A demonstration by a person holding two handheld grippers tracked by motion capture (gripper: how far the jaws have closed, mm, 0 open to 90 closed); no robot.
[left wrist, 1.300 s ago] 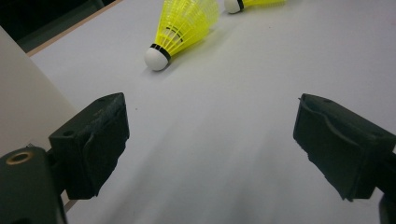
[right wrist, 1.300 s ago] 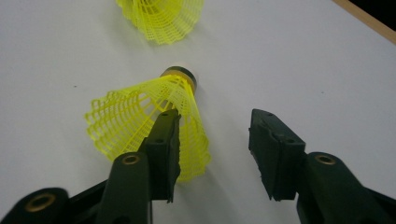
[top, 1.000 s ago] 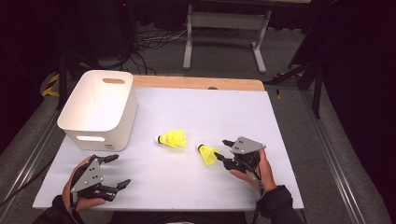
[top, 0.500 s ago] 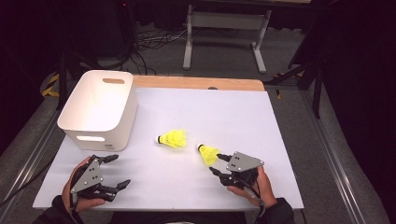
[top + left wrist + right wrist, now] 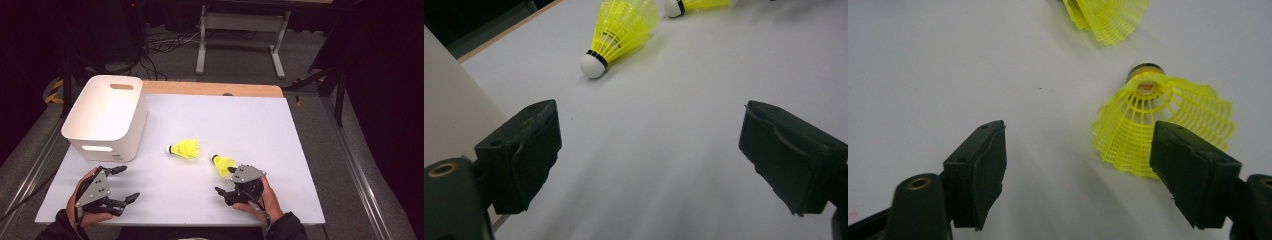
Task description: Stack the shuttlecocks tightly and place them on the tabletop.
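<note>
Two yellow shuttlecocks lie on the white table. One shuttlecock (image 5: 185, 148) is near the middle, its white cork pointing left. The other shuttlecock (image 5: 223, 164) lies just beyond my right gripper (image 5: 224, 180), which is open with nothing in it. In the right gripper view that shuttlecock (image 5: 1163, 120) sits ahead of the right jaw with its skirt facing the camera, outside the gap of the right gripper (image 5: 1078, 145). My left gripper (image 5: 127, 183) rests open near the front left. Its own view, with the left gripper (image 5: 651, 125) wide open, shows the middle shuttlecock (image 5: 621, 32) well ahead.
A white bin (image 5: 105, 117) with handle cut-outs stands at the back left, and its wall (image 5: 449, 100) is close beside the left jaw. The table's wooden far edge (image 5: 215, 89) runs along the back. Bare table surface (image 5: 260, 120) lies to the right.
My right gripper has drawn back from the nearer shuttlecock toward the front edge and shifted slightly left. The shuttlecocks and the left gripper have stayed put.
</note>
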